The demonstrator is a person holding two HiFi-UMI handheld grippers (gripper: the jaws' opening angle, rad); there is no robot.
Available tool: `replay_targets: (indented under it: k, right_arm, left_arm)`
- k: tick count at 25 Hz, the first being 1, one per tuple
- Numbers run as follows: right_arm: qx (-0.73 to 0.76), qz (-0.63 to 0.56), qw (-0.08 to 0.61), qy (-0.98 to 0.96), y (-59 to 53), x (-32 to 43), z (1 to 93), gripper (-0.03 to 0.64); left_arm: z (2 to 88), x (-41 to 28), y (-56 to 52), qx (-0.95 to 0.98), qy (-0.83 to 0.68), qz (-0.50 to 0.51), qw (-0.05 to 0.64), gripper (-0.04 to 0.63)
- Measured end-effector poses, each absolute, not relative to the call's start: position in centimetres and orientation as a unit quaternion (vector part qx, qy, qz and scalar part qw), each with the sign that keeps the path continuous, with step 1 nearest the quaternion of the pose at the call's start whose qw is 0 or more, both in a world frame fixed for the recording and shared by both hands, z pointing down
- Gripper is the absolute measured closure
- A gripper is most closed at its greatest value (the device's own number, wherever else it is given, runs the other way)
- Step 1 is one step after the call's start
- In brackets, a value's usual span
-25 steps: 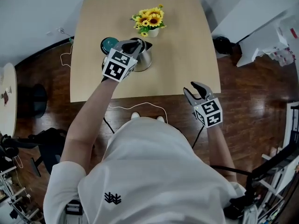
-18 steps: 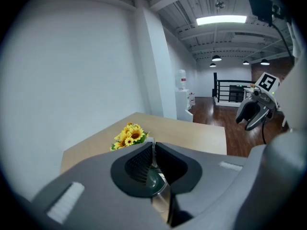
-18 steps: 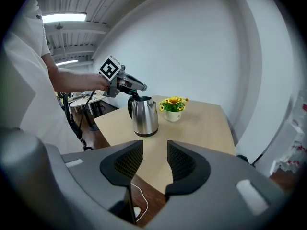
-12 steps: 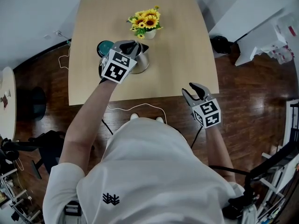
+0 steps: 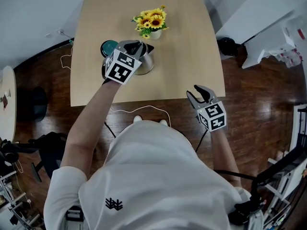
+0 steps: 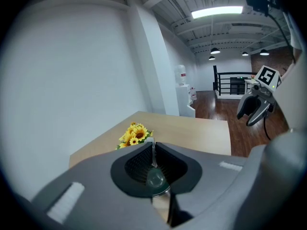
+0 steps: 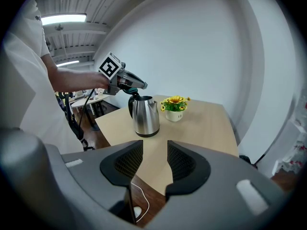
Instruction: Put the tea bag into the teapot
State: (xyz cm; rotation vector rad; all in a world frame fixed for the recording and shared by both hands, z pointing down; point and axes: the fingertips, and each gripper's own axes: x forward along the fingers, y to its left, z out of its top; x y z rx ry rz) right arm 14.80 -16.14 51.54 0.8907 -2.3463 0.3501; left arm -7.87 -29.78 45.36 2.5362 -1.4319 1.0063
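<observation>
Left gripper (image 5: 139, 46) is clenched on the tea bag (image 6: 153, 155), a thin white strip, directly above the steel teapot (image 5: 147, 62). Potted sunflowers (image 5: 152, 22) stand behind the teapot and a teal disc (image 5: 109, 47) lies left of it. Right gripper (image 5: 200, 92) is released and empty, nearer than the teapot, beyond the wooden table (image 5: 187, 56) edge, over dark plank floor (image 5: 259, 95).

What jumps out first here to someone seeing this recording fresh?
The left gripper hangs right over the steel teapot mid-table, its jaws shut on a thin white strip. Yellow sunflowers stand just behind the teapot. The right gripper is held open, off the near edge of the table.
</observation>
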Motion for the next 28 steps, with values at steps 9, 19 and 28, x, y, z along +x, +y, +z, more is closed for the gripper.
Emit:
replay_targets:
  k: [9, 19, 28]
  right_arm:
    - [0.334, 0.136, 0.299, -0.884, -15.89, 14.7, 51.67, 0.46]
    - [0.338, 0.139, 0.299, -0.881, -15.84, 15.3, 51.91, 0.46]
    - [0.337, 0.142, 0.3, -0.881, -15.56, 15.41, 52.17, 0.46]
  left_arm:
    - [45.88, -8.47, -29.69, 0.808, -0.468, 0.357, 0.019, 0.572]
    - [46.01, -8.52, -30.01, 0.802, -0.48, 0.357, 0.008, 0.505]
    - [45.64, -8.76, -29.82, 0.803, -0.488, 0.344, 0.003, 0.494]
